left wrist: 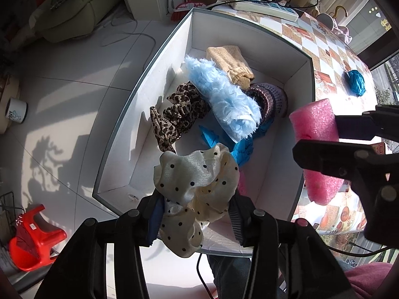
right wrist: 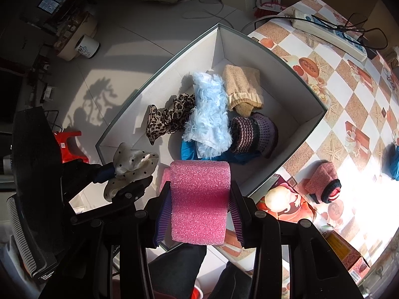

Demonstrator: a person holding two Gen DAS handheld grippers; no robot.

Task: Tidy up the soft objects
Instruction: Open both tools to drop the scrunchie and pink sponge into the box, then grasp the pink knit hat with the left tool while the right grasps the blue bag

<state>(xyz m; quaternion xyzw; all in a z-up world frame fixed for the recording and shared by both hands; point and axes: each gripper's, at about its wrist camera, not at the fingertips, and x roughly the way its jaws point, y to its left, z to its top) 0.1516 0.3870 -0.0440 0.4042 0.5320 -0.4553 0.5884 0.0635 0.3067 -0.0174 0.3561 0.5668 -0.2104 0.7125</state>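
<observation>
We pinch the polka-dot scrunchie (left wrist: 197, 194) in our left gripper (left wrist: 197, 220) and the pink foam piece (right wrist: 199, 201) in our right gripper (right wrist: 199, 218), above the white box (left wrist: 251, 37).

Letters "UY" are seen printed on the white mug (right wrist: 87, 47) on the floor; the black device's (right wrist: 35, 199) label cannot be read.

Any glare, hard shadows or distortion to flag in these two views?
Right wrist view: sunlight blows out the checked tablecloth at right. Left wrist view: hard shadows on the floor tiles. Both views: fisheye bends the white box rims; the pink foam stays sharp.
</observation>
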